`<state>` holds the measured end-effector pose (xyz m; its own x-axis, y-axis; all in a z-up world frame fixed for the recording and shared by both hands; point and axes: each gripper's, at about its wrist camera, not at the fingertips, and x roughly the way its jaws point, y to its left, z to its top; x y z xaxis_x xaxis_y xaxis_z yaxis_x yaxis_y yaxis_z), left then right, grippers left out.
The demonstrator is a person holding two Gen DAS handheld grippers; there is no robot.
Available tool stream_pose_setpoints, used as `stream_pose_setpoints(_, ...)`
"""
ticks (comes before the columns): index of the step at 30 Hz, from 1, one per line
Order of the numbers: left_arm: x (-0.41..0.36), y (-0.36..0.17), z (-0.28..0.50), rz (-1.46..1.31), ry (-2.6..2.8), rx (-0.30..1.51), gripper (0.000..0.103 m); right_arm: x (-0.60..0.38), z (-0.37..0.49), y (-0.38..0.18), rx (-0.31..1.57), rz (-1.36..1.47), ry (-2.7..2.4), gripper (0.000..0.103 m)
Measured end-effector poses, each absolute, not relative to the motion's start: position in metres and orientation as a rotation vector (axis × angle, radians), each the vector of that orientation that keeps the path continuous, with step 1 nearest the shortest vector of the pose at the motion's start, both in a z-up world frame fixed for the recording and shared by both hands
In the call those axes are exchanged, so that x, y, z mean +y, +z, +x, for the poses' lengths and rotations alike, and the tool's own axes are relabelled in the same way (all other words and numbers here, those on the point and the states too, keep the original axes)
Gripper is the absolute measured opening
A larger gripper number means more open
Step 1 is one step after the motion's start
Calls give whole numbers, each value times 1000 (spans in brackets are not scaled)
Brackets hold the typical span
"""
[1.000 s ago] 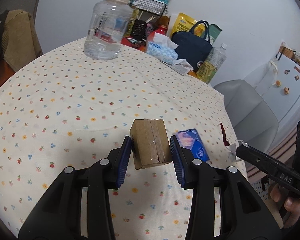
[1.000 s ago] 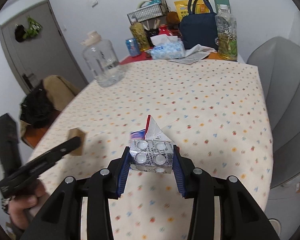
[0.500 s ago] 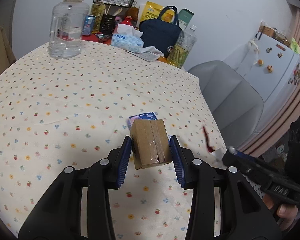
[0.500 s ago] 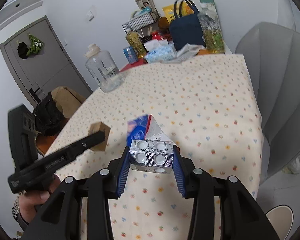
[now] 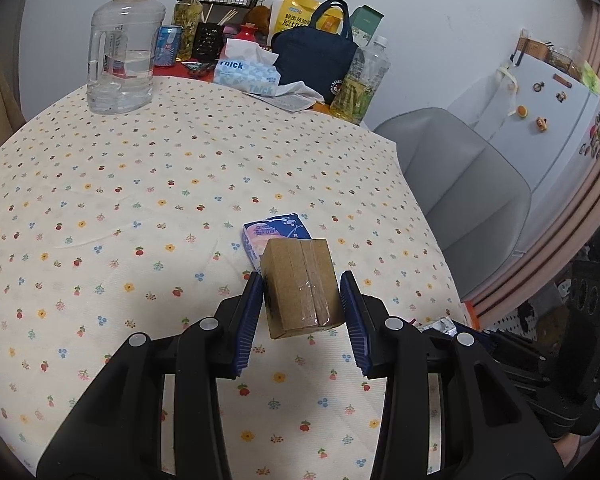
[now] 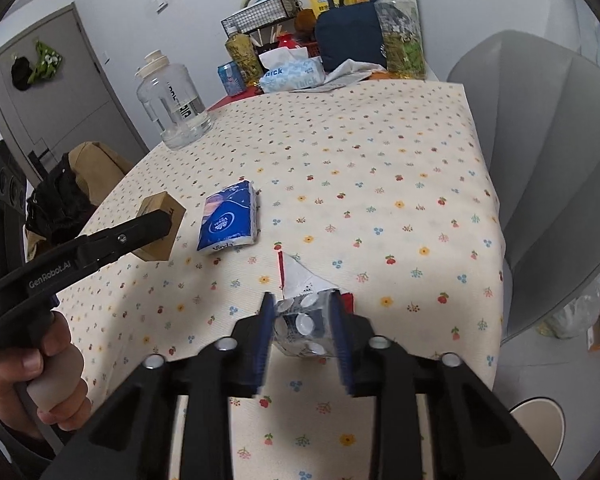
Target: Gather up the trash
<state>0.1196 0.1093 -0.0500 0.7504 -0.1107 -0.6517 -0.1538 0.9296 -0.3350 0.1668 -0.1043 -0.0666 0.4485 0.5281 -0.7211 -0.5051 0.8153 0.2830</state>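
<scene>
My left gripper [image 5: 302, 304] is shut on a small brown cardboard box [image 5: 300, 286] sealed with clear tape, held above the flowered tablecloth; the box also shows in the right wrist view [image 6: 160, 226]. My right gripper [image 6: 302, 328] is shut on a silver pill blister pack [image 6: 302, 326] together with a white and red torn wrapper [image 6: 296, 276]. A blue tissue pack [image 6: 229, 218] lies on the cloth between the two grippers and shows just beyond the box in the left wrist view [image 5: 274, 236].
At the table's far edge stand a large clear water jug [image 5: 120, 48], a tissue box [image 5: 246, 72], a navy bag [image 5: 318, 60], bottles and a wire basket. A grey chair [image 5: 468, 176] stands at the right. A white fridge [image 5: 540, 120] is beyond it.
Both grippers have drawn back and swung right, holding their loads. The tissue pack now sits just beyond the box. The blister pack has tilted in the right gripper.
</scene>
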Motion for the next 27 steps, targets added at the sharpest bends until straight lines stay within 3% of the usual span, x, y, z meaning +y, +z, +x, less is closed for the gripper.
stream_pose_setpoints(5,110,-50,118,-382,25,724,40,-114,164,-55,867,45,620,7)
stream_pose_setpoints(16,99,-44,115,-373,0,716,40,-148,145,-32,807,131,624,6)
stream_pose_setpoints(27,35,-36,129,-293,-97,727,40,-217,138,-35,789,216,512,6)
